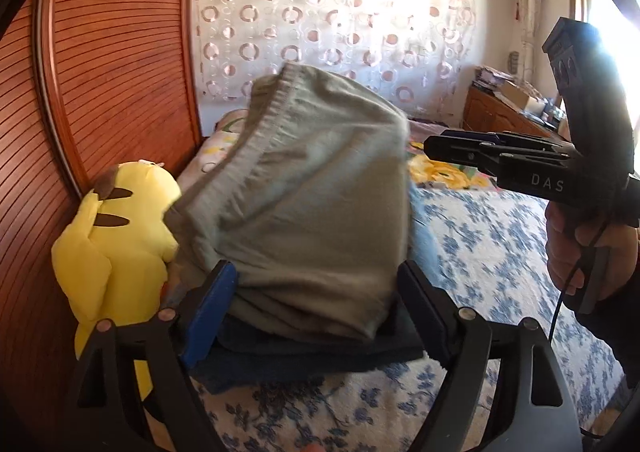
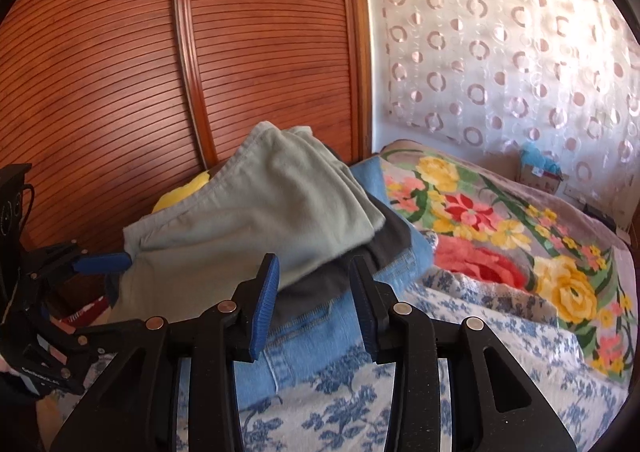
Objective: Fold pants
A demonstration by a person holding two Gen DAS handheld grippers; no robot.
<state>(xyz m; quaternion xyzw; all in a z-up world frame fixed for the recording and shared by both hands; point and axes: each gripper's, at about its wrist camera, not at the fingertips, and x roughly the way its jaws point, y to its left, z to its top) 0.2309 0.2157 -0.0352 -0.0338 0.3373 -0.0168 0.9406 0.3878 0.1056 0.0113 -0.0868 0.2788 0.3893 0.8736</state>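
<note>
My left tongs (image 1: 316, 316) stand wide open around the near edge of the folded grey-green pants (image 1: 316, 188), pads clear of the cloth. The pants top a stack on the bed (image 1: 500, 252), over a dark garment (image 2: 384, 248) and blue jeans (image 2: 316, 328), just beside a yellow plush toy (image 1: 120, 236) against the slatted wooden wardrobe (image 2: 248, 52). My right tongs (image 2: 316, 304) are partly open, gripping nothing.
</note>
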